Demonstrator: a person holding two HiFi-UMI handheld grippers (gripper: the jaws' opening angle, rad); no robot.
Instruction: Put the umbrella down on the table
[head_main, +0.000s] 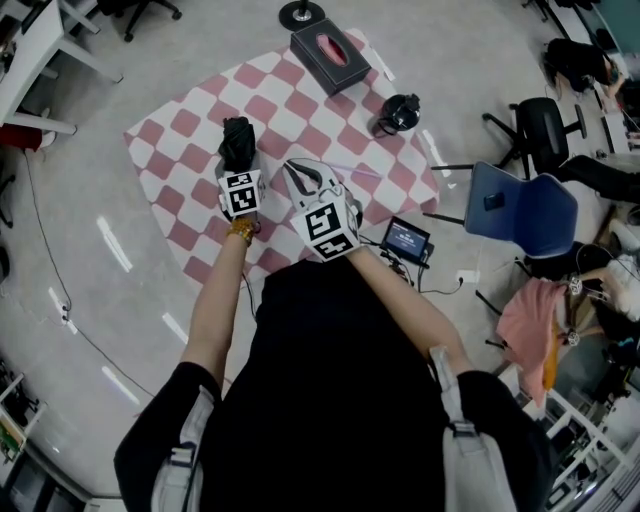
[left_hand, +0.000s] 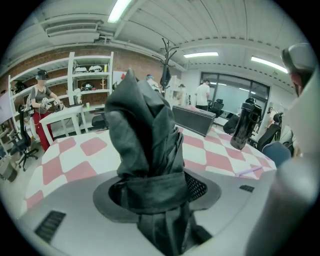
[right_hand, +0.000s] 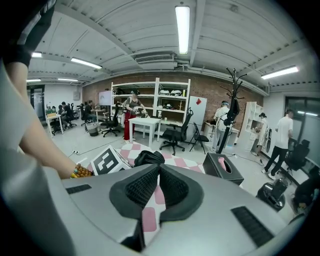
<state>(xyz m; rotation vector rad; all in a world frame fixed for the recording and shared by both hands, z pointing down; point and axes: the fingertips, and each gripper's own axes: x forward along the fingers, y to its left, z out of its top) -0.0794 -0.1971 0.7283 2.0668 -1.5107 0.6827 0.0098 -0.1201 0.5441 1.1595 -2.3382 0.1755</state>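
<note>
The folded black umbrella (head_main: 237, 140) lies over the pink-and-white checked table (head_main: 180, 150), pointing away from me. Its bound end sits between the jaws of my left gripper (head_main: 240, 168). In the left gripper view the umbrella (left_hand: 145, 135) fills the middle and the jaws of my left gripper (left_hand: 156, 192) stand wide around it, with a dark gap beside the left pad. I cannot tell whether it rests on the cloth. My right gripper (head_main: 297, 175) hovers just right of it, shut and empty (right_hand: 159, 169). The umbrella (right_hand: 148, 158) shows beyond the right gripper's tips.
A dark tissue box (head_main: 330, 55) and a black bottle (head_main: 398, 113) stand at the table's far side. A small screen (head_main: 405, 240) sits at the near right corner, with a blue chair (head_main: 525, 210) beyond it. People stand among shelves and desks in the room (right_hand: 132, 107).
</note>
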